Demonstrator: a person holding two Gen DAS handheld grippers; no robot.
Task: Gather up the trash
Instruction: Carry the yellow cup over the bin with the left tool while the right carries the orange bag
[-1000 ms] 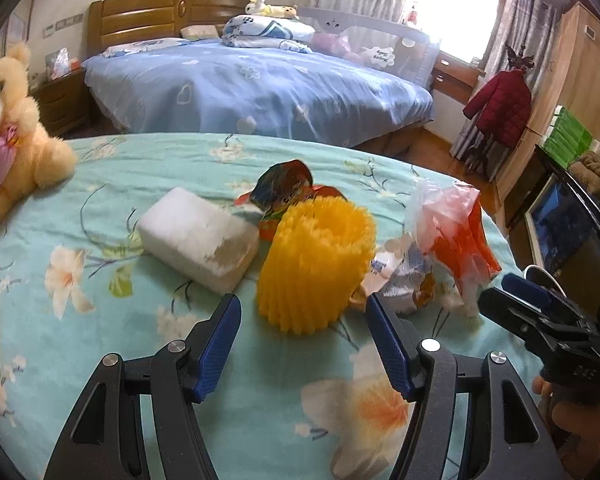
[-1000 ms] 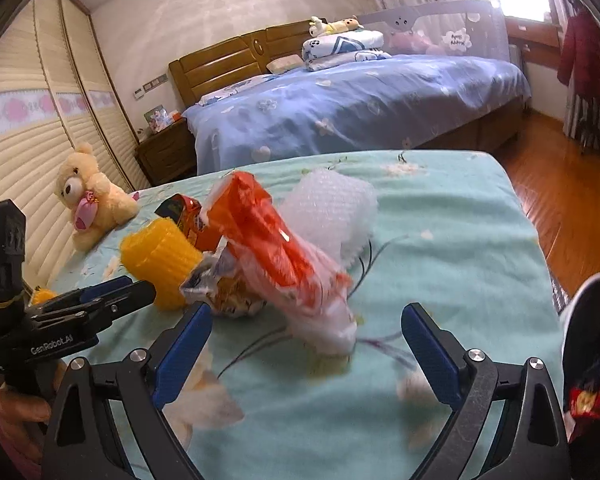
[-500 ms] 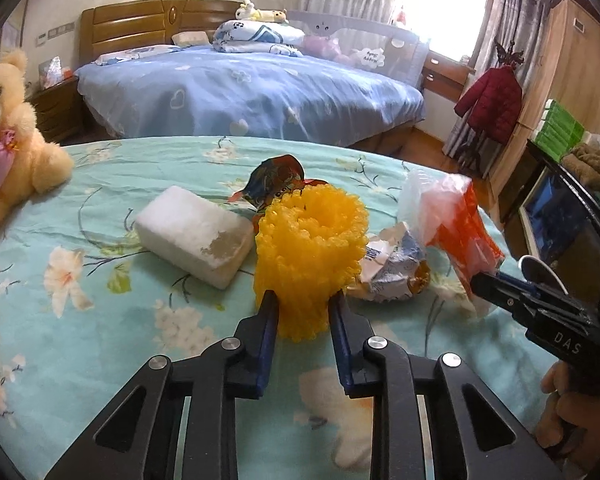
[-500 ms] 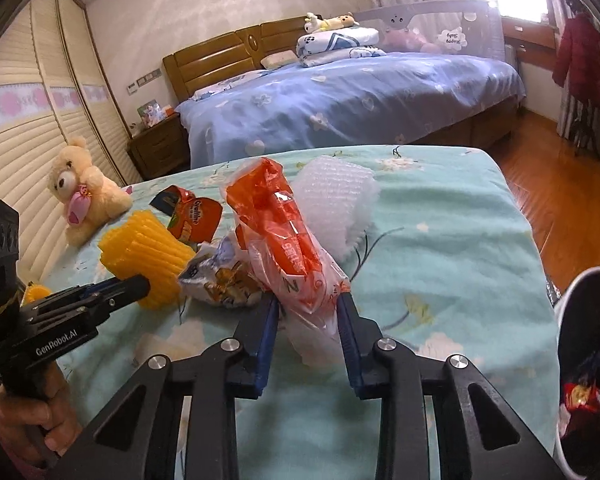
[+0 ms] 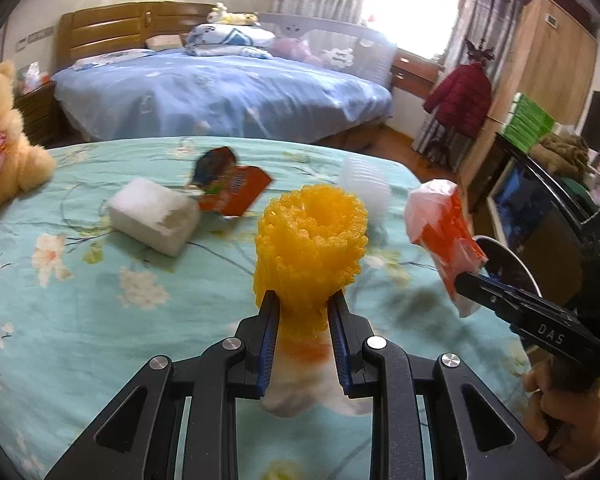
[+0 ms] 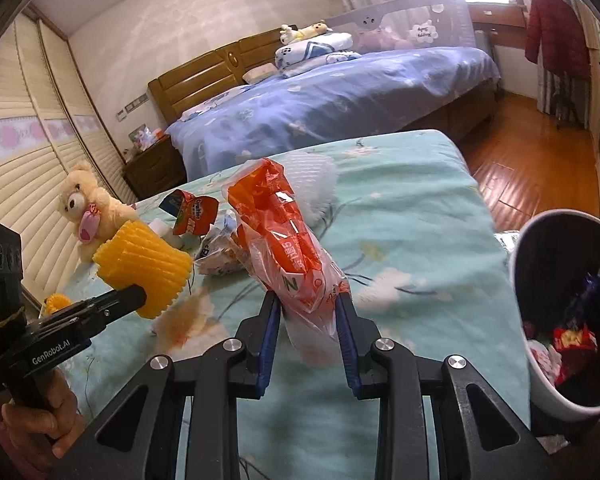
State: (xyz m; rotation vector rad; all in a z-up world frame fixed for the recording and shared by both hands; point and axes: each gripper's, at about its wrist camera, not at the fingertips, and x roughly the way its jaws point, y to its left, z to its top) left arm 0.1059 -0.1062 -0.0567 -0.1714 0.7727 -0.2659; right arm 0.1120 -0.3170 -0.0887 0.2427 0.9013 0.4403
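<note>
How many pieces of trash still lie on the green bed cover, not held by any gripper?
4: a white foam block, an orange snack packet, a white foam net, and a crumpled wrapper seen only from the right wrist. More may be hidden.

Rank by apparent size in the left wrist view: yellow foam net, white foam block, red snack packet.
1. yellow foam net, though nearest the camera.
2. white foam block.
3. red snack packet, slightly smaller, also blurred.
</note>
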